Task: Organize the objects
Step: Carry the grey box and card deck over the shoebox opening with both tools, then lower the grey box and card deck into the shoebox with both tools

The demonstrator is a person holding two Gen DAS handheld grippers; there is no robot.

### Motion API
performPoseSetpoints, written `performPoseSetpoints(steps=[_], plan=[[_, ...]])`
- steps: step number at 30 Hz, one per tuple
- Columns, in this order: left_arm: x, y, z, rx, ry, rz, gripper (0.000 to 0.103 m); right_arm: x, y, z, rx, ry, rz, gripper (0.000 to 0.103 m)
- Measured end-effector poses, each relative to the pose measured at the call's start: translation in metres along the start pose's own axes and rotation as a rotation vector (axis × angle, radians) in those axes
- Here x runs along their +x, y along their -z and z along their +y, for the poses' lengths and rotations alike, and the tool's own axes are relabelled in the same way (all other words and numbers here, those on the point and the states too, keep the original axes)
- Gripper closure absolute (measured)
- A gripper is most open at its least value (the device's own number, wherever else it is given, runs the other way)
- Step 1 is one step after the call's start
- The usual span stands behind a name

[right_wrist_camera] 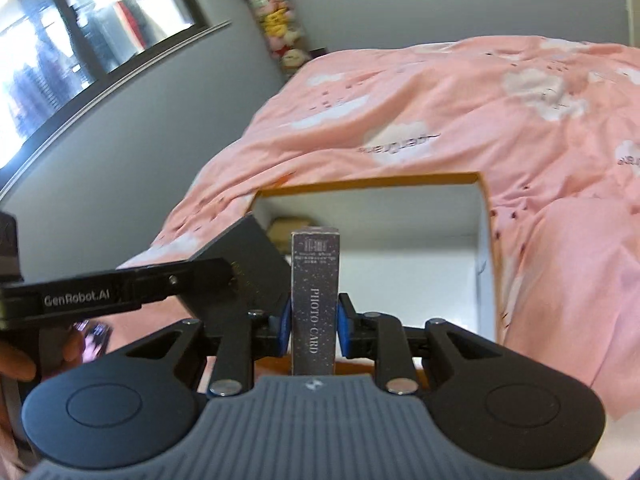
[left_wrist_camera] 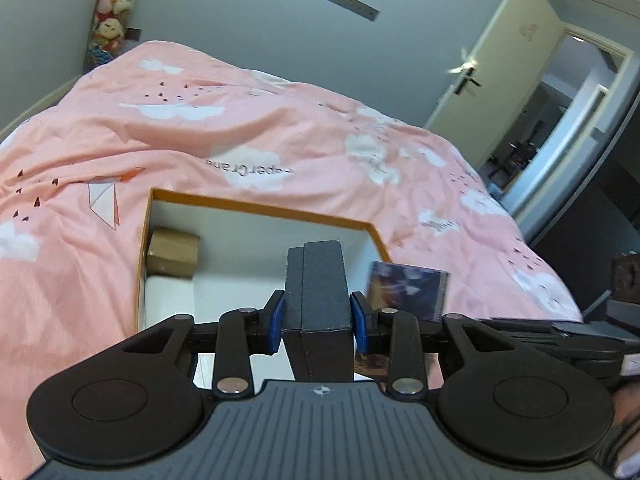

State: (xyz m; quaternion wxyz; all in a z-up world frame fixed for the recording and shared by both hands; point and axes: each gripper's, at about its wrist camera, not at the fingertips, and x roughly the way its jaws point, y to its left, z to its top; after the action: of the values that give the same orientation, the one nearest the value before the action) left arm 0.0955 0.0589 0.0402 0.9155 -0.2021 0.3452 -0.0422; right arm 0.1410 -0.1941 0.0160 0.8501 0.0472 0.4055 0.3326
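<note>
Two boxes are in the tongs, one each; the left gripper [left_wrist_camera: 318, 322] has its blue pads pressed on the sides of a black box [left_wrist_camera: 318, 292], long axis running up the frame away from the camera; the right gripper [right_wrist_camera: 311, 330] is clamped the same way on a slim photo-card box [right_wrist_camera: 315, 300], lettering running along its length, also standing end-on up the frame. Both point at the open bin [left_wrist_camera: 264, 207], which lies just beyond and below them at frame centre, orange-rimmed, white inside, resting on the pink duvet [left_wrist_camera: 200, 120]; so the coming move is, I judge, forward and down over the near wall. In the right view the left gripper's box sits left of centre, closer to the bin's left wall; neither hand looks clearly nearer to the opening. In the bin: one brown packet [left_wrist_camera: 174, 254] tucked in the far left corner; the rest of the floor that shows is bare. Beyond, upper left, hangs a column of plush toys [left_wrist_camera: 114, 8]; at right, an open door [left_wrist_camera: 504, 56].
</note>
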Motion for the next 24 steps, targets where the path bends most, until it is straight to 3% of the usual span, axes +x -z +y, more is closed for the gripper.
performPoseSetpoints(steps=[6,12,18,24], plan=[[0.057,-0.002,0.017,-0.072,-0.057,0.034,0.065,0.041,-0.014,-0.026,0.039,0.084,0.029,0.079],[0.098,0.011,0.036,-0.16,-0.078,0.142,0.065,0.078,-0.005,-0.041,0.067,0.11,0.122,0.079],[0.121,0.019,0.051,-0.239,-0.114,0.251,0.065,0.097,0.004,-0.053,0.092,0.134,0.179,0.079],[0.123,0.018,0.059,-0.304,-0.105,0.275,0.065,0.107,0.007,-0.06,0.107,0.138,0.206,0.079]])
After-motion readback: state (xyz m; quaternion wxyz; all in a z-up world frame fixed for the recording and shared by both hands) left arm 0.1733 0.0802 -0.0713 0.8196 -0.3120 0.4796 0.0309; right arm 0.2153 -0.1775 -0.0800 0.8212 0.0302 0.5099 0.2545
